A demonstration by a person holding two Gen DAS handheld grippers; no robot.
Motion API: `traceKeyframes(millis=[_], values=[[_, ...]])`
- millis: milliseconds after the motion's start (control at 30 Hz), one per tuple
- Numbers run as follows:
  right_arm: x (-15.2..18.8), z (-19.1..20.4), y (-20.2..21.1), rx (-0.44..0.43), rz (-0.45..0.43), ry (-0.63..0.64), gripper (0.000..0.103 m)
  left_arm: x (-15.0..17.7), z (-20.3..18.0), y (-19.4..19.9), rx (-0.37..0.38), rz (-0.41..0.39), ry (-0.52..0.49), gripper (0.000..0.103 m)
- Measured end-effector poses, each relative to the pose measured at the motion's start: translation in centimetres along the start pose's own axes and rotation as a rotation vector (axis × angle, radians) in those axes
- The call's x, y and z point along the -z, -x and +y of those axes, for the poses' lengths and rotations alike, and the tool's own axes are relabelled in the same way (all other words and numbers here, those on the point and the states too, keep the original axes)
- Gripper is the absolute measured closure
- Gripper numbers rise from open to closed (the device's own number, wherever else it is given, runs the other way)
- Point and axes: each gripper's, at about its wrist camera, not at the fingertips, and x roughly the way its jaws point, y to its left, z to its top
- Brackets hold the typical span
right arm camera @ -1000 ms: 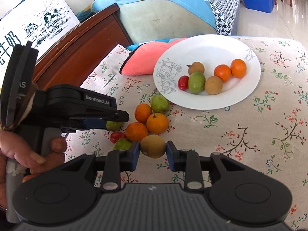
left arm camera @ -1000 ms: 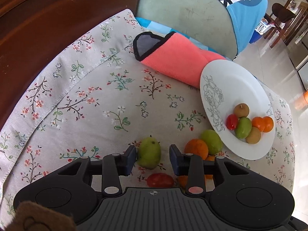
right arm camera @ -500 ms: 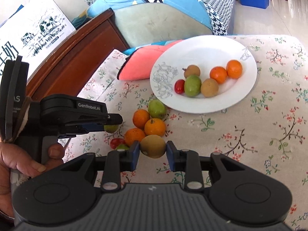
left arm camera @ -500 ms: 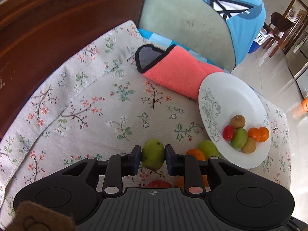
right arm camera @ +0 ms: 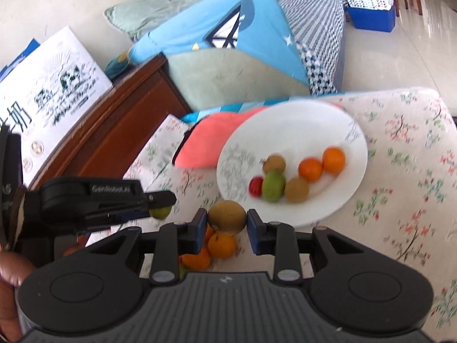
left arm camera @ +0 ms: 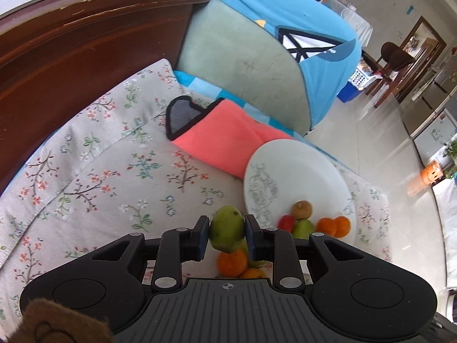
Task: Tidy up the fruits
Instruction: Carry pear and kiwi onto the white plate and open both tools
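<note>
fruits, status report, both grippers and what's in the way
Left gripper shut on green mango, lifted. Right gripper shut on brown kiwi, near white plate. Six fruits plated; loose oranges below. Path clear.

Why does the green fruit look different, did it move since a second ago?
Yes. The green fruit, clamped in the left gripper, went up off the floral cloth and now hangs above the oranges.
</note>
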Motion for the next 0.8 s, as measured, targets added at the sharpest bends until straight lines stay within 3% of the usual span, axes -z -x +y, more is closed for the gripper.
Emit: traceKeyframes(millis=[367,800], values=[[-4.6,-2.9,0.4,0.008,-0.096,-0.034,0.073,-0.7,-2.9,-1.1,0.072,-0.018,0.014,0.079],[-5.6,-6.3,-2.9,0.039,-0.059,-0.132,0.073,-0.8,-4.1,-3.7,0.076,0.001,0.050,0.079]])
